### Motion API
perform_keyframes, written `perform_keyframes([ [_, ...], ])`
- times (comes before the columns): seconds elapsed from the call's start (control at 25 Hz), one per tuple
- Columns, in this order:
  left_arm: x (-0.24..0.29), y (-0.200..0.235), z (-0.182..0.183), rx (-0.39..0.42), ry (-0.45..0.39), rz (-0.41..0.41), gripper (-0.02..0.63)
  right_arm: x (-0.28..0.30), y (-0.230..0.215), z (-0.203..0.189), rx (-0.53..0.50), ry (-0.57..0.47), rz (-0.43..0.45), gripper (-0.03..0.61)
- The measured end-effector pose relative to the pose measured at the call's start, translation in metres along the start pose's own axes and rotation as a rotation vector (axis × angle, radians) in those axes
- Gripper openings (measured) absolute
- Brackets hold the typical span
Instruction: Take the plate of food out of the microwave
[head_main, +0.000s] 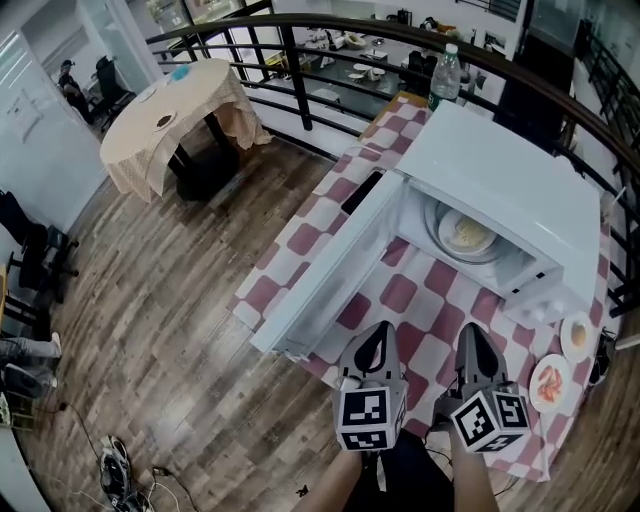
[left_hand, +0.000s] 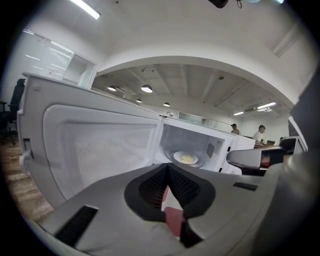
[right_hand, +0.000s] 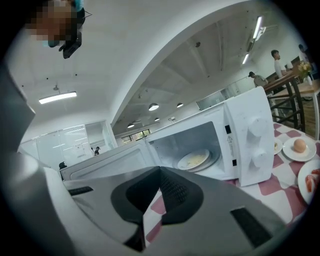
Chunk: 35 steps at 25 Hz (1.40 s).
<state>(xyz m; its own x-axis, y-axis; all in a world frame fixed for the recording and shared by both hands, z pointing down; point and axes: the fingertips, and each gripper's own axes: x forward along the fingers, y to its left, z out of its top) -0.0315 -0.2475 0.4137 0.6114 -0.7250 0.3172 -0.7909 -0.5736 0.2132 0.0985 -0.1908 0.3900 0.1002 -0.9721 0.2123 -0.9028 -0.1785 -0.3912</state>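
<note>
A white microwave (head_main: 510, 170) stands on a red-and-white checked tablecloth with its door (head_main: 330, 265) swung wide open to the left. Inside, on the turntable, sits the plate of pale yellow food (head_main: 467, 236), also seen as the plate (left_hand: 186, 158) in the left gripper view and the plate (right_hand: 195, 160) in the right gripper view. My left gripper (head_main: 380, 338) and right gripper (head_main: 471, 338) hover side by side in front of the opening, short of the cavity. Both point at the microwave, jaws shut and nothing between them. The left gripper (left_hand: 167, 169) and right gripper (right_hand: 159, 172) show closed tips.
Right of the microwave lie a small plate with an egg (head_main: 577, 335) and a plate with red food (head_main: 551, 383). A water bottle (head_main: 444, 75) stands behind it. The open door blocks the left side. A curved railing (head_main: 300, 60) and a round draped table (head_main: 170, 120) lie beyond.
</note>
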Motion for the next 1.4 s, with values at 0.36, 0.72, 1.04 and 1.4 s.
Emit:
perform_keyframes([
  [0.36,0.045,-0.010,-0.001,-0.046,0.026,-0.006,0.017,0.035,-0.032,0.008,0.041,0.000,-0.014,-0.005],
  [0.72,0.094,-0.021,-0.006,-0.187,0.065,-0.019,0.017,0.061,-0.066,0.009,0.089,0.014,-0.015,-0.005],
  [1.04,0.131,-0.037,-0.019,-0.262,0.121,-0.029,0.015,0.071,-0.097,0.001,0.111,0.048,-0.025,-0.005],
  [1.4,0.152,-0.040,-0.012,-0.292,0.129,-0.019,0.012,0.073,-0.107,-0.003,0.136,0.066,-0.032,-0.005],
])
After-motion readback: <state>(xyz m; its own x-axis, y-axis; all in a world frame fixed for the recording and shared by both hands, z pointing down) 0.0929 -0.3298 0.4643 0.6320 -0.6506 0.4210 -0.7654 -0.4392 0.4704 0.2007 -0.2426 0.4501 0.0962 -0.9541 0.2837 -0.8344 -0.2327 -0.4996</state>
